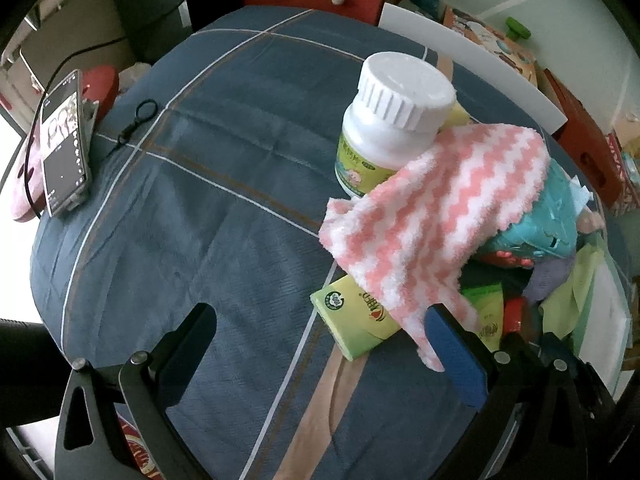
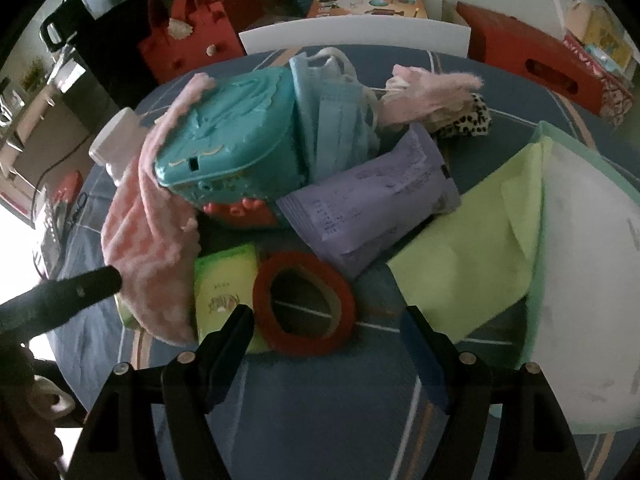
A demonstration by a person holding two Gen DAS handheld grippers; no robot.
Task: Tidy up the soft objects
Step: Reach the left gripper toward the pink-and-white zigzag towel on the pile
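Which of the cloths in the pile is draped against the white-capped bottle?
The pink-and-white zigzag cloth. It leans on the bottle and trails toward the open left tongs; the green cloth lies flat, away from the bottle.

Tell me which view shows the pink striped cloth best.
Left wrist view: the pink striped cloth lies sharp and well lit, draped from the white bottle onto the teal box. The right wrist view shows it dimmer and blurred, at the pile's left.

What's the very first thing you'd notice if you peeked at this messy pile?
The fluffy pink-and-white zigzag cloth, draped over a turquoise toy box and leaning on a big white-capped bottle. In front of the pile a red ring of tape lies on the blue checked bedcover, just ahead of the open right claw.
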